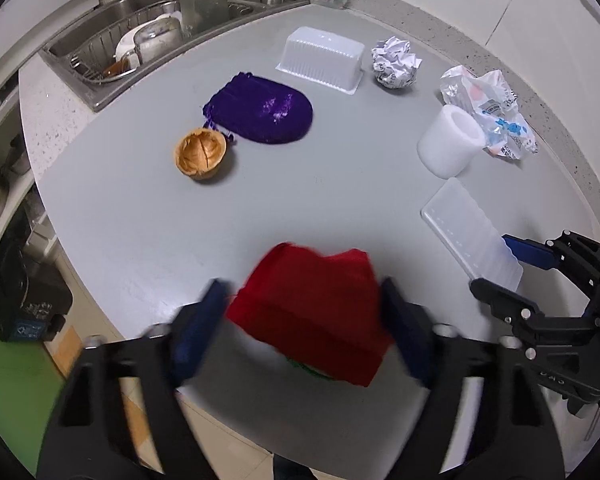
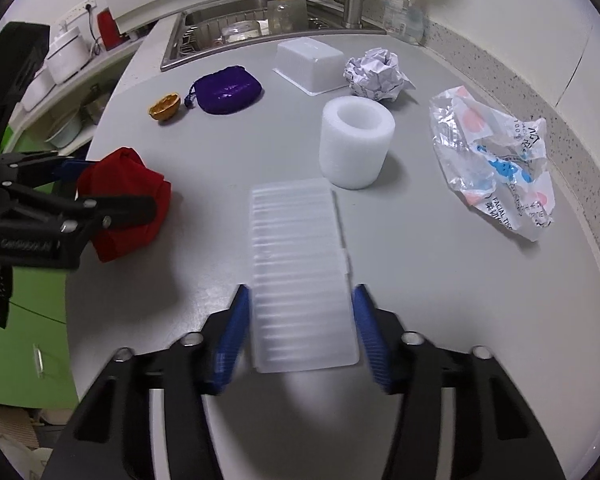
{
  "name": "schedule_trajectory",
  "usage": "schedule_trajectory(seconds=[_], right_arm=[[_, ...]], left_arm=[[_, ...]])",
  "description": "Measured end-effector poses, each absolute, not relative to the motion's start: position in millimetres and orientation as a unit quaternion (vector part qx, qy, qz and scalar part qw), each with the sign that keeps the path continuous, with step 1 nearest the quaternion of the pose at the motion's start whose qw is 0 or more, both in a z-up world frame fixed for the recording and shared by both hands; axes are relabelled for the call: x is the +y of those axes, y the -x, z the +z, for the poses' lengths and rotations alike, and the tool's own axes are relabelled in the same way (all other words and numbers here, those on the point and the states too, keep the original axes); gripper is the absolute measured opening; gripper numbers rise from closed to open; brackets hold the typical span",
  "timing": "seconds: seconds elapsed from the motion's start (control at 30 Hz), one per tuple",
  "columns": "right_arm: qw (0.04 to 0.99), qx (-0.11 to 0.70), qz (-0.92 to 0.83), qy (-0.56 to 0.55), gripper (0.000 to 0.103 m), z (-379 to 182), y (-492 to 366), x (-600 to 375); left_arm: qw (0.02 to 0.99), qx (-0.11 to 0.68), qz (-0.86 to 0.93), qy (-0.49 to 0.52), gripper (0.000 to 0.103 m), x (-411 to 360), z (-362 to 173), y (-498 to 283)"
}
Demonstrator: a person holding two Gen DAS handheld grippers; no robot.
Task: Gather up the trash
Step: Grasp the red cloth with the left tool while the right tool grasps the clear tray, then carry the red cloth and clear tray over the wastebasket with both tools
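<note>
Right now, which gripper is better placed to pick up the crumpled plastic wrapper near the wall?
The right gripper. The crumpled plastic wrapper lies on its side, and the left gripper sits farther away, around the red pouch. But the ribbed plastic tray lies between the right's fingers.

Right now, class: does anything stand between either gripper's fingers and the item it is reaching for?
Nothing visible does. The left gripper straddles the red cloth; the right gripper straddles the ribbed plastic tray.
</note>
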State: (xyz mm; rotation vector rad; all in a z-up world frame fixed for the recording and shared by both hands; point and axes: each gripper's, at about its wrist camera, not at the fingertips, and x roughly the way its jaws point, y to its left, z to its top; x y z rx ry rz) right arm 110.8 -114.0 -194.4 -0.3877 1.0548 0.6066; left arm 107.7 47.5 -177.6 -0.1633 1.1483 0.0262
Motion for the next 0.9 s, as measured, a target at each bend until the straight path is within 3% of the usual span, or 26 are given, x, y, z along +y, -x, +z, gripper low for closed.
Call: schedule_trajectory(seconds=[0.03, 0.1, 0.23, 0.9], right_arm=[[0.803, 0.493, 0.284, 0.179, 0.049, -194.3, -111.4, -114.2], [0.802, 0.494, 0.284, 0.178, 0.049, -193.9, -111.6, -113.9], [0.801, 0.497, 0.286, 0.172, 0.048, -192.6, -110.7, -115.7], [0.822, 0.464, 0.294, 0.152, 0.048, -146.1, -104.4, -117.6]], left_arm=[[0.836, 0.543, 0.009, 0.078, 0.049, 47.5, -176.3, -108.1], [0.834, 0.545, -0.004, 0.086, 0.034, 46.7, -174.7, -109.0], [0.837, 0.54, -0.007, 0.088, 0.018, 43.0, -170.4, -108.9], [0.862, 0.496, 0.009, 0.105, 0.012, 68.2, -119.3, -83.7]])
